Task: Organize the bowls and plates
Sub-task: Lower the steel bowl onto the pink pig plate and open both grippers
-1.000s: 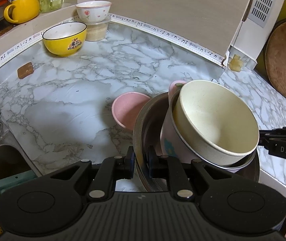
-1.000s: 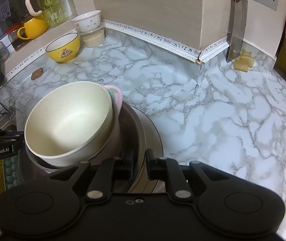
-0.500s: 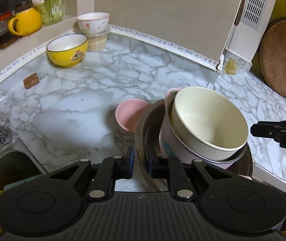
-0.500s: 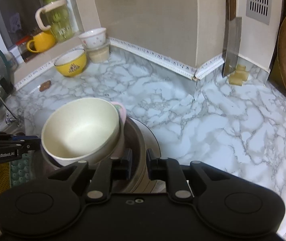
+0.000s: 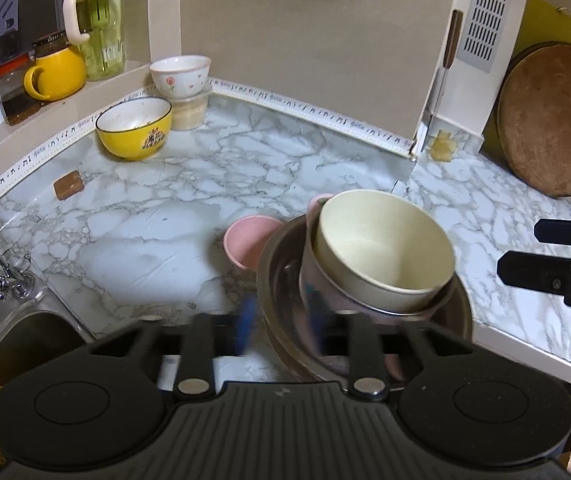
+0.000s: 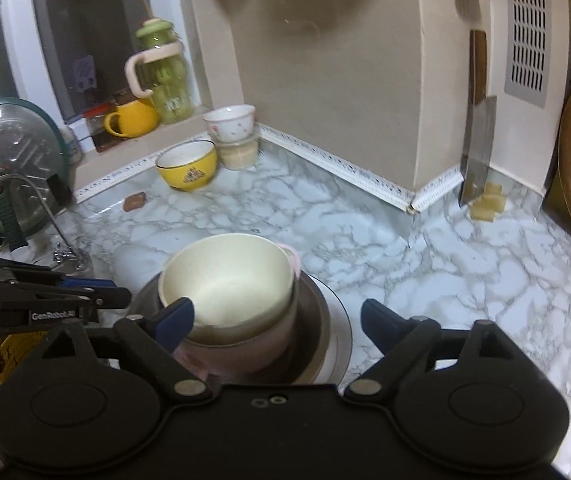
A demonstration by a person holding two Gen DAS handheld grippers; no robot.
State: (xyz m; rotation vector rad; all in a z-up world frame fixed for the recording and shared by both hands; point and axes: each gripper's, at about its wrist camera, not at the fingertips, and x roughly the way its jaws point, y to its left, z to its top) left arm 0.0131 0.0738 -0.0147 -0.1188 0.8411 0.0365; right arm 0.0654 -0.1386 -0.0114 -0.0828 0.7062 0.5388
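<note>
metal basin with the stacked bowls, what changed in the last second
Both grippers let go of the metal basin: the left gripper and right gripper were clamped on its rim and are now opening and backing away. The cream bowl stays stacked inside; the yellow bowl is unmoved.

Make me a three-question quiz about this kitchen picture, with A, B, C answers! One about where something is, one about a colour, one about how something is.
1. Where is the cream bowl?
A. in the sink
B. on top of the nested stack of dishes
C. on the windowsill

2. What colour is the mug on the windowsill?
A. yellow
B. blue
C. black

3. How is the right gripper?
A. clamped on a spoon
B. jaws apart, gripping nothing
C. holding the cleaver

Answers: 1 B, it sits inside the pink bowl in the metal bowl. 2 A, it is plainly yellow. 3 B, its fingers stand wide, opening.
</note>
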